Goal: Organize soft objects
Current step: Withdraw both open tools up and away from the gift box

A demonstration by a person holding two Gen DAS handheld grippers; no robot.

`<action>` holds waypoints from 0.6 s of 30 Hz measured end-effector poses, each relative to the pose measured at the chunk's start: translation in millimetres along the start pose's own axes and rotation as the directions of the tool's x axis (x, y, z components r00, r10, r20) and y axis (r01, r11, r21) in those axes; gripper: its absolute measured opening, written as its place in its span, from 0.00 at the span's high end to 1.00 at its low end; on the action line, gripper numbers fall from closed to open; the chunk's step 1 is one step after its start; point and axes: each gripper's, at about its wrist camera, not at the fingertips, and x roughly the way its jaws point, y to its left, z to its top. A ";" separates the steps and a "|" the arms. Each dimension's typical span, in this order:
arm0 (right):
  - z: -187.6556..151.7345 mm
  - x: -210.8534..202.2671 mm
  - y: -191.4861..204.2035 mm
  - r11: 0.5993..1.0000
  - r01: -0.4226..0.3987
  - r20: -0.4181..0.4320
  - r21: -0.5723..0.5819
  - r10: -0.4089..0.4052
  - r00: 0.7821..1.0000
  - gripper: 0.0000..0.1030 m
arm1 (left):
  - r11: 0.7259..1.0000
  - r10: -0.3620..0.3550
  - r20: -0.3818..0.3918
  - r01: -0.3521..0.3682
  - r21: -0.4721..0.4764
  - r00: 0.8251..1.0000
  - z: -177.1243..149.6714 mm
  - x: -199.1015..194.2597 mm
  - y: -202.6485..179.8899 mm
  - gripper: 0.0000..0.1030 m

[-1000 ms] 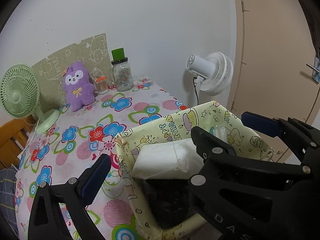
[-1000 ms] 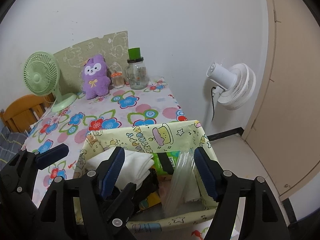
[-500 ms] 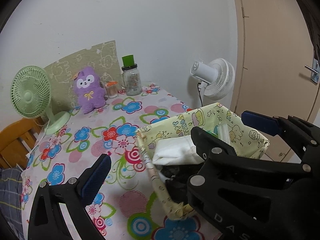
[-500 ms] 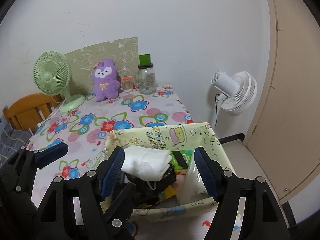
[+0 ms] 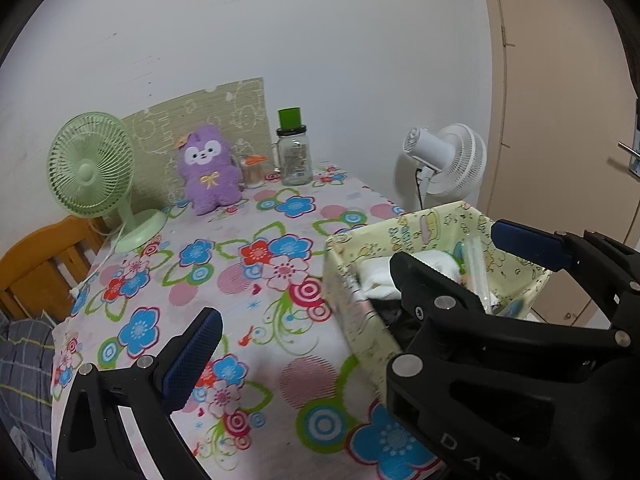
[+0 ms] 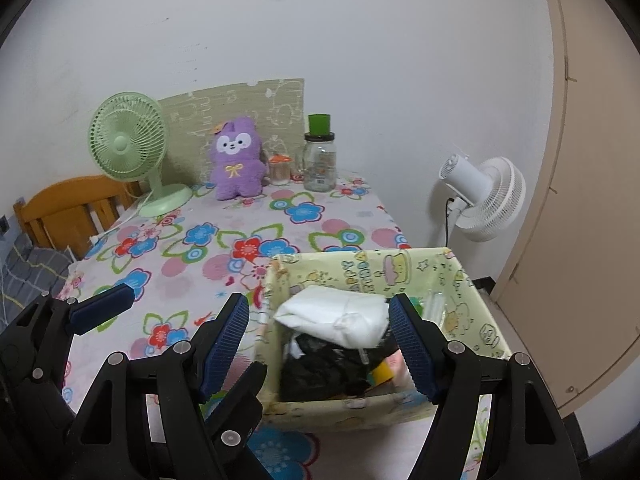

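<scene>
A yellow cartoon-print fabric bin (image 6: 360,276) (image 5: 352,320) stands at the near right edge of the flowered table. A folded white cloth (image 6: 340,316) (image 5: 376,276) lies on dark items inside it. A purple plush toy (image 6: 238,160) (image 5: 210,170) sits upright at the far end of the table. My right gripper (image 6: 320,340) is open and empty, with the bin seen between its fingers. My left gripper (image 5: 360,292) is open and empty, left of the bin and above the table.
A green desk fan (image 6: 128,148) stands at the far left. A glass jar with a green lid (image 6: 320,160) and a small orange-lidded jar (image 6: 279,168) stand by the plush. A white fan (image 6: 484,196) and a door (image 6: 592,160) are right of the table. A wooden chair (image 6: 64,208) is left.
Both grippers have pulled back from the bin, which now looks smaller and farther. More of the flowered table shows in front. Both grippers stay open.
</scene>
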 end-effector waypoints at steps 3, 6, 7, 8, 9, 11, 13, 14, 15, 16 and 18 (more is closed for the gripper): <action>-0.9 -1.0 10.3 1.000 -0.010 -0.003 -0.007 0.010 1.000 0.23 | 1.000 0.012 0.000 -0.012 -0.011 1.000 -3.5 -2.0 9.7 0.00; -1.6 -2.4 21.2 1.000 -0.018 0.001 -0.018 0.018 1.000 0.20 | 0.999 0.026 -0.003 -0.026 -0.028 1.000 -8.5 -4.2 21.3 0.00; -2.1 -3.1 25.0 1.000 -0.020 0.003 -0.022 0.020 1.000 0.20 | 0.999 0.031 -0.005 -0.031 -0.033 1.000 -9.8 -4.9 24.7 0.00; -2.5 -3.5 29.2 0.999 -0.022 0.003 -0.028 0.022 1.000 0.20 | 0.999 0.036 -0.005 -0.036 -0.038 0.999 -12.1 -7.2 27.7 0.00; -2.6 -3.4 32.6 0.999 -0.023 0.003 -0.032 0.023 1.000 0.19 | 0.998 0.040 -0.006 -0.041 -0.043 0.999 -13.3 -7.6 31.2 0.00; -3.1 -3.6 38.9 0.999 -0.030 0.000 -0.038 0.030 1.000 0.19 | 0.997 0.049 -0.008 -0.050 -0.052 0.999 -16.3 -9.4 38.7 0.00; -4.0 -3.6 45.4 0.998 -0.038 -0.001 -0.043 0.038 0.999 0.19 | 0.996 0.060 -0.008 -0.060 -0.059 0.998 -18.6 -11.2 44.6 0.00; -4.5 -3.4 48.5 0.998 -0.041 -0.002 -0.045 0.041 0.999 0.19 | 0.996 0.066 -0.008 -0.066 -0.060 0.998 -19.9 -12.1 48.0 0.00; -4.8 -3.0 51.3 0.998 -0.045 -0.003 -0.047 0.045 0.999 0.19 | 0.996 0.071 -0.008 -0.071 -0.060 0.997 -20.6 -12.5 50.6 0.00; -5.1 -2.7 54.1 0.998 -0.049 -0.004 -0.049 0.049 0.999 0.19 | 0.995 0.078 -0.008 -0.079 -0.062 0.997 -22.0 -13.4 53.9 0.00; -6.1 -2.7 59.1 0.997 -0.054 -0.005 -0.053 0.054 0.999 0.18 | 0.994 0.087 -0.009 -0.088 -0.071 0.996 -23.9 -14.4 59.7 0.00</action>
